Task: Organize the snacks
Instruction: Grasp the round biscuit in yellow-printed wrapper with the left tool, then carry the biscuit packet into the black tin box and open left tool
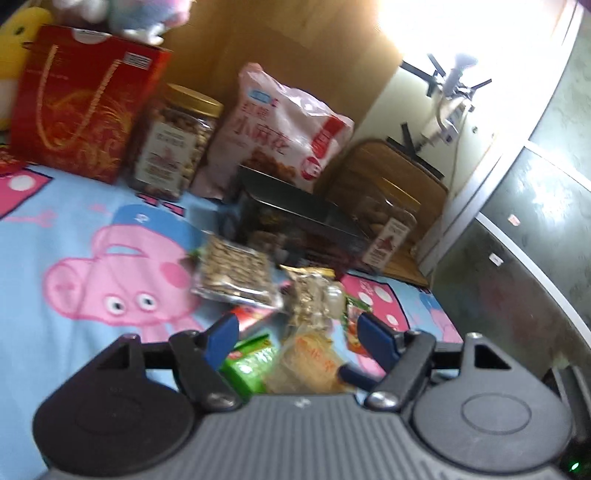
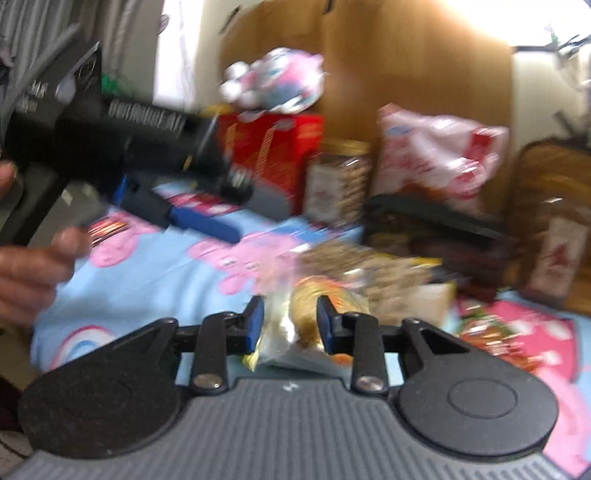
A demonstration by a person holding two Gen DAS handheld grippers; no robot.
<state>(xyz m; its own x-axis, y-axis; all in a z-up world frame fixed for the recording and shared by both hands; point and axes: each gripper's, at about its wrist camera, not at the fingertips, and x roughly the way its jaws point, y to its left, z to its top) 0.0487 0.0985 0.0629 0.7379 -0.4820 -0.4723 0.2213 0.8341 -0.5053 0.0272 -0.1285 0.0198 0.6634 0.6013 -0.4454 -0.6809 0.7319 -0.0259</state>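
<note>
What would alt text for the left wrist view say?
The left gripper hangs open over a heap of small snack packets on a cartoon pig bedsheet. Behind stand a red gift bag, a gold-lidded nut jar and a pink snack bag.

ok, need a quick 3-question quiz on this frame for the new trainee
1. True or false: the clear plastic jar with the gold lid stands between the red gift box with gold cord handles and the pink-and-white snack bag.
2. What is printed on the light blue bedsheet? A) pink cartoon pigs B) green stripes C) yellow flowers
3. In a few words: what sits on top of the red gift box?

Key: 1 true; 2 A; 3 a pink, white and blue plush toy.
</note>
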